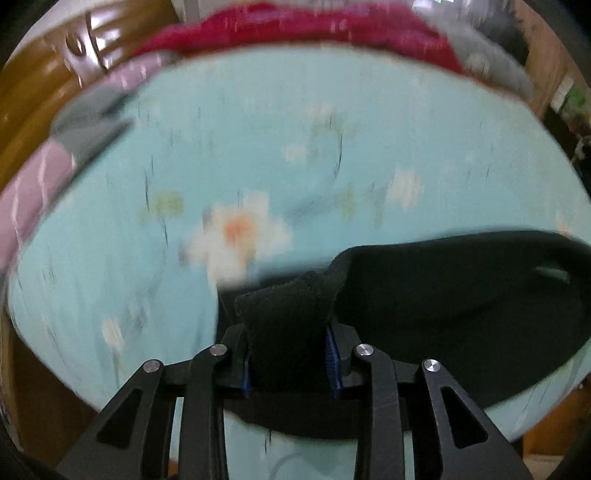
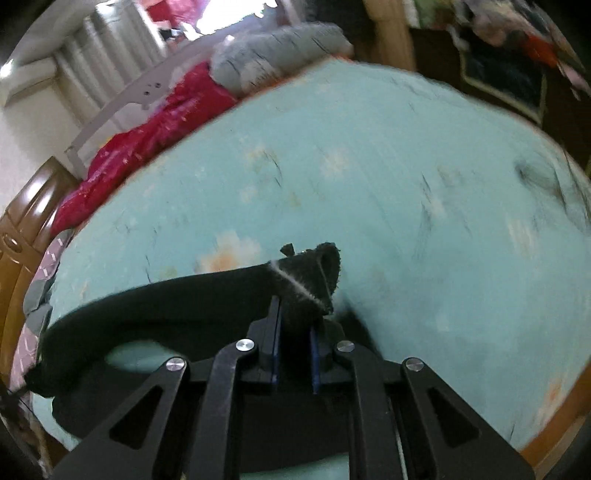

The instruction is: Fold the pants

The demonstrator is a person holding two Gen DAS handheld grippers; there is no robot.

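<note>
The black pants (image 1: 461, 306) hang above a light blue flowered bedsheet (image 1: 295, 147). My left gripper (image 1: 291, 354) is shut on a bunched corner of the pants, and the fabric stretches away to the right. In the right wrist view my right gripper (image 2: 294, 350) is shut on another bunched corner of the pants (image 2: 166, 306), with a pale seam line showing on it, and the fabric stretches away to the left. Both views are blurred by motion.
The blue bedsheet (image 2: 369, 166) covers a bed. A red blanket (image 1: 314, 26) and grey cloth (image 1: 491, 62) lie along its far edge; they also show in the right wrist view, the red blanket (image 2: 147, 136) and the grey cloth (image 2: 273, 51). Pink fabric (image 1: 33, 192) and a brown wooden bed frame (image 1: 22, 96) are at left.
</note>
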